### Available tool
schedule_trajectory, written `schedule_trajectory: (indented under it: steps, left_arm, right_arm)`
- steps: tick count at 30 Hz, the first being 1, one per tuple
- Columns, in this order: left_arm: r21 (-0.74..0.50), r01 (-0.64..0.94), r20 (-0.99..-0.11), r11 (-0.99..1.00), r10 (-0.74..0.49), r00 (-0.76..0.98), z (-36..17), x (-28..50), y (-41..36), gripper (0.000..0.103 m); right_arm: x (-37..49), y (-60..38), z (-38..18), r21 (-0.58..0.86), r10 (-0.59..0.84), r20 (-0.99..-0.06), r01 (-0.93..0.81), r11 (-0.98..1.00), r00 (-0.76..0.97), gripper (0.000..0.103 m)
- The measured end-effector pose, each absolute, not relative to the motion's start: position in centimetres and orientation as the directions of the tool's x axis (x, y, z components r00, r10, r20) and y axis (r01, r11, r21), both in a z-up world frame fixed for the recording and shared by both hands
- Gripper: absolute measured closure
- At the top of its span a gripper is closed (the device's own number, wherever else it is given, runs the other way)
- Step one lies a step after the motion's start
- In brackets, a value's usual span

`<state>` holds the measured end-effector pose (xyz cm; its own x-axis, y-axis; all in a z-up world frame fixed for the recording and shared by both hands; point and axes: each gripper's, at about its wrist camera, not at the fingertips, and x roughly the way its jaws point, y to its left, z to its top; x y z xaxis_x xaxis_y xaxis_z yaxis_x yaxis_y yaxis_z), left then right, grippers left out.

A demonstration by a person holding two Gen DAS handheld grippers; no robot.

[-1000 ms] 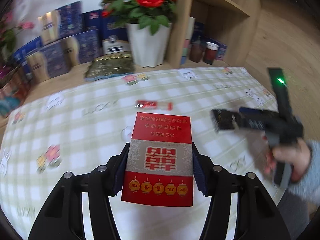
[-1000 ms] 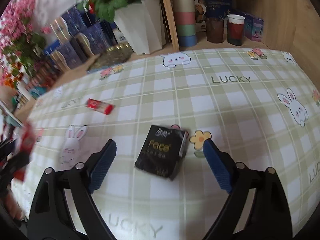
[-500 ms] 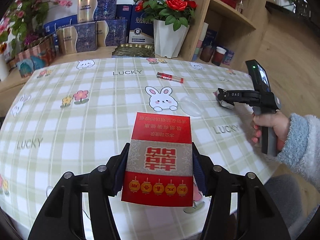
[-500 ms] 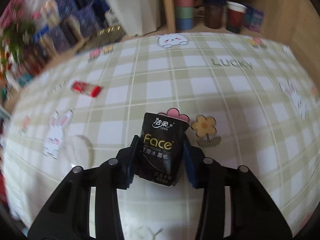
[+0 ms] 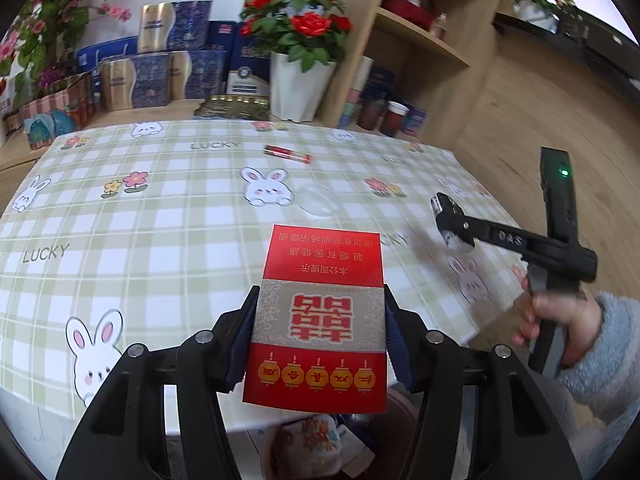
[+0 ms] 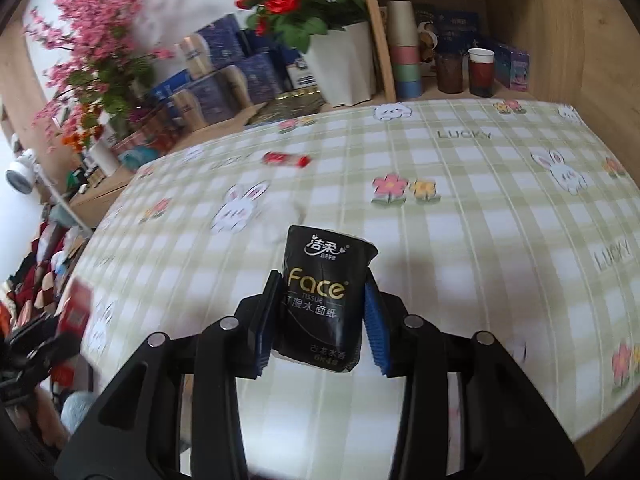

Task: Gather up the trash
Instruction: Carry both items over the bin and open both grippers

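Note:
My left gripper is shut on a red cigarette pack and holds it over the table's near edge, above a trash bin. My right gripper is shut on a black Face tissue pack, lifted above the table. The right gripper also shows at the right of the left wrist view. A red wrapper lies on the far part of the checked tablecloth; it also shows in the right wrist view. A clear plastic lid lies near the bunny print.
A white pot of red roses stands behind the table beside a wooden shelf with cups. Blue and gold gift boxes line the back. The bin below holds several crumpled items.
My left gripper has pulled back with the cigarette pack to the table's near edge, bringing the bin into view. My right gripper closed on the tissue pack and lifted it.

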<state>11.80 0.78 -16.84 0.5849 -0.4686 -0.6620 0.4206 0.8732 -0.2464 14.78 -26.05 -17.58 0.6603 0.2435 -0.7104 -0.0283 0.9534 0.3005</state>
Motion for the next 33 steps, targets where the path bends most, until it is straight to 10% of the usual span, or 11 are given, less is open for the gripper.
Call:
schedule_trajectory:
  steps: [33]
  left_arm:
    - [-0.203,0.564,-0.819,0.8,-0.455,0.35,-27.7,-0.2,-3.7,0.048]
  right_arm:
    - [-0.6,-22.9,-19.0,0.284,0.258,-0.682,-0.077,0.956,0.685,0.061]
